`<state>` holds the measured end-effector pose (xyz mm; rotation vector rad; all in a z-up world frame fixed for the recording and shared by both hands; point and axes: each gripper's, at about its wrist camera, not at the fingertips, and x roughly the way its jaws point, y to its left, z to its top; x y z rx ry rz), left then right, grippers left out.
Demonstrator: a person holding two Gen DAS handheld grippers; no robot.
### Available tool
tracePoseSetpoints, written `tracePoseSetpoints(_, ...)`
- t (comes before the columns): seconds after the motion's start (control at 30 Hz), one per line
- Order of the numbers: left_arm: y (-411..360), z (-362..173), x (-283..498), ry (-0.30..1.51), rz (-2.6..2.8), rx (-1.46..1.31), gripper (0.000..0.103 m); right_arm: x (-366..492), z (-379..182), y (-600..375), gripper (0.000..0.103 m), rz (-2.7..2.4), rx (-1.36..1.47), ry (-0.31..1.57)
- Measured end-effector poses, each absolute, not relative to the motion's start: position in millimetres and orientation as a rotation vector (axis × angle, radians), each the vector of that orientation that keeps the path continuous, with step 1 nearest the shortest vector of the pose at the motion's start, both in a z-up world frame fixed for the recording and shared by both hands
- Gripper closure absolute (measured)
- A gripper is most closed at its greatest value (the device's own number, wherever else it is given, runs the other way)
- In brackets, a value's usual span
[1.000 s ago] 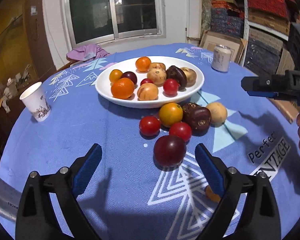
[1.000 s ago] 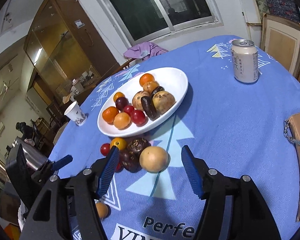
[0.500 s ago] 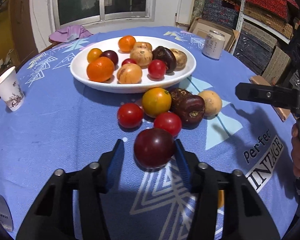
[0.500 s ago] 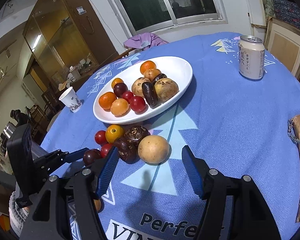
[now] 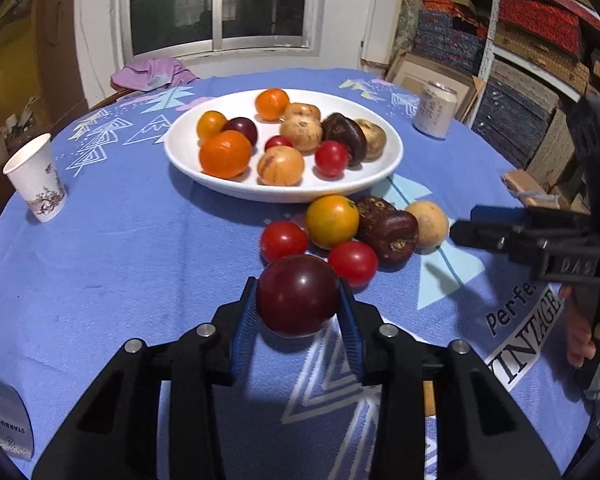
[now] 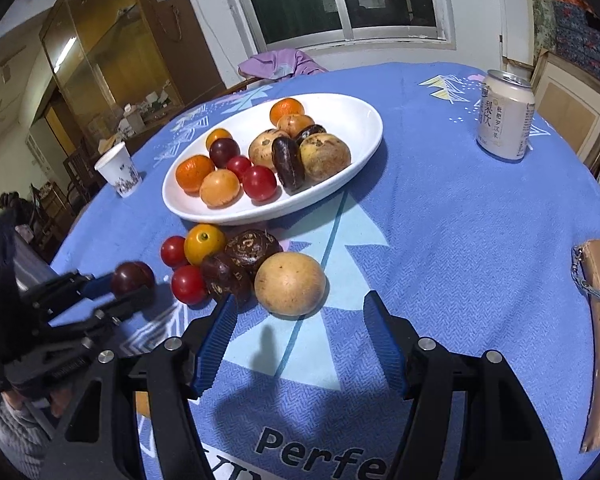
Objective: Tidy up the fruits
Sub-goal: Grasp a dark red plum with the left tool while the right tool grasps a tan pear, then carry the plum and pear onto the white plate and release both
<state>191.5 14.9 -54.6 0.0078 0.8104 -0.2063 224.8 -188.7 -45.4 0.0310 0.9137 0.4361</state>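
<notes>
- The left tool (image 5: 298,312) has its blue pads on either side of the dark plum (image 5: 298,294), at its widest part. Its jaws are closing on it, and the pads look to be touching the skin.
- The plum sits at the 6 o'clock end of the loose fruit cluster on the tabletop (image 5: 120,248), with the white plate (image 5: 188,160) beyond it toward 12 o'clock.
- I judge the plum light, smooth and somewhat slippery, with skin that bruises. A gentle squeeze across the middle seems right.
- It is nearly round, so it has no clear long axis. I cannot tell where the stem end points.
- The right tool (image 6: 300,340) stands apart and empty, just short of the tan round fruit (image 6: 290,288), which lies at the cluster's 3 o'clock edge.
</notes>
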Motion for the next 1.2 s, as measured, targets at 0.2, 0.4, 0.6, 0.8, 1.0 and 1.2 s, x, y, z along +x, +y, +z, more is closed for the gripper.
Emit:
tracePoseSetpoints(0.2, 26, -50, 191, 0.81, -0.196, -0.03, 0.065, 226, -49, -163, 0.036, 0.4, -0.159, 0.878)
tracePoseSetpoints(0.4, 28, -50, 191, 0.813, -0.199, -0.035, 0.065, 238, -51, -153, 0.042, 0.405, -0.223, 0.875)
tracePoseSetpoints(0.6, 30, -52, 192, 0.824, -0.192, -0.045, 0.065, 248, -62, -148, 0.057, 0.435, -0.207, 0.93)
tracePoseSetpoints(0.8, 31, -53, 193, 0.829, -0.188, -0.047, 0.065, 243, -63, -150, 0.058, 0.443, -0.182, 0.929)
tracePoseSetpoints(1.0, 37, -47, 192, 0.805, -0.178, -0.064, 0.065, 233, -42, -175, 0.058, 0.438, -0.069, 0.865)
tracePoseSetpoints(1.2, 40, -2, 209, 0.74, -0.137, -0.043, 0.065, 245, 25, -206, 0.058, 0.433, 0.083, 0.75)
